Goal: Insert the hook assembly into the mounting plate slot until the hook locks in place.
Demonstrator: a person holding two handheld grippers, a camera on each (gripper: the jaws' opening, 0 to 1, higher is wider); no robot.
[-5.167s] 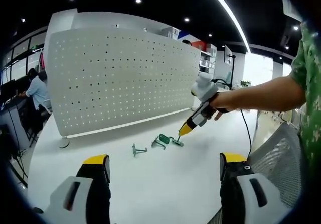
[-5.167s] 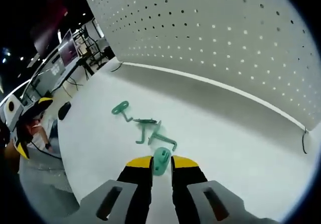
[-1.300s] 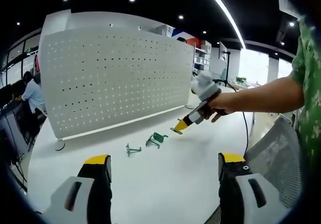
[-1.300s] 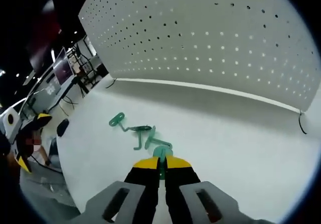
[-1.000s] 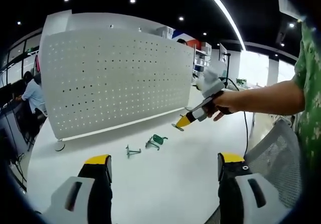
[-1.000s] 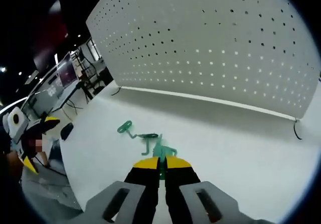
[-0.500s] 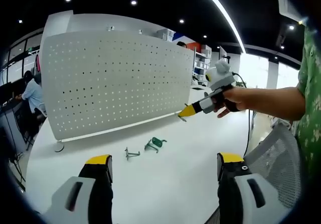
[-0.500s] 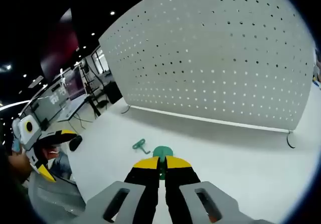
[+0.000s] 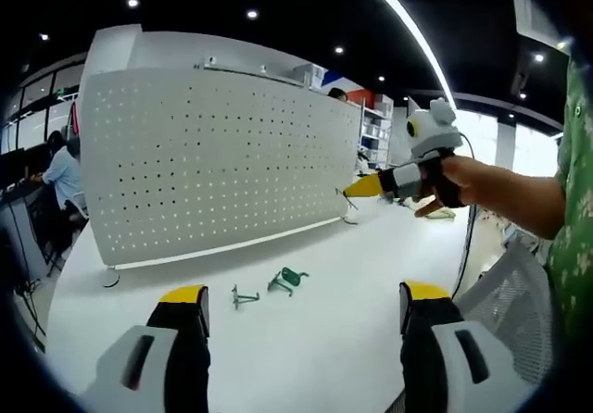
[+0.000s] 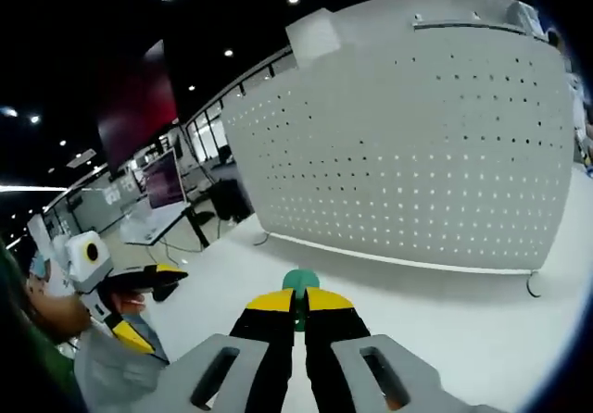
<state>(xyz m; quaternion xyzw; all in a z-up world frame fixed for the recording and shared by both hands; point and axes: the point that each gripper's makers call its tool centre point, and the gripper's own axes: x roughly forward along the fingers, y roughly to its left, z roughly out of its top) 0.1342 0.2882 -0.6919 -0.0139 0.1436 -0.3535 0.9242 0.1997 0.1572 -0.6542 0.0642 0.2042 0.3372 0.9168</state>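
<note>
The white perforated mounting plate (image 9: 222, 154) stands upright on the white table (image 9: 306, 339); it is also ahead in the right gripper view (image 10: 417, 144). My right gripper (image 10: 298, 300) is shut on a green hook (image 10: 299, 280) whose top shows above the yellow tips. In the left gripper view that right gripper (image 9: 356, 190) hangs in the air by the plate's right end, held by a hand. Two more green hooks (image 9: 288, 279) (image 9: 245, 294) lie on the table. My left gripper (image 9: 301, 306) is open, low over the table, and appears as the left gripper (image 10: 139, 283) at the left of the right gripper view.
A person sits at desks at the far left (image 9: 65, 168). A grey mesh chair back (image 9: 519, 283) is at the right edge. Shelves (image 9: 375, 121) stand behind the plate. The plate rests on small wire feet (image 10: 531, 285).
The right gripper has risen from the table with the green hook and moved toward the plate's right end. The left gripper has stayed open and nearly still.
</note>
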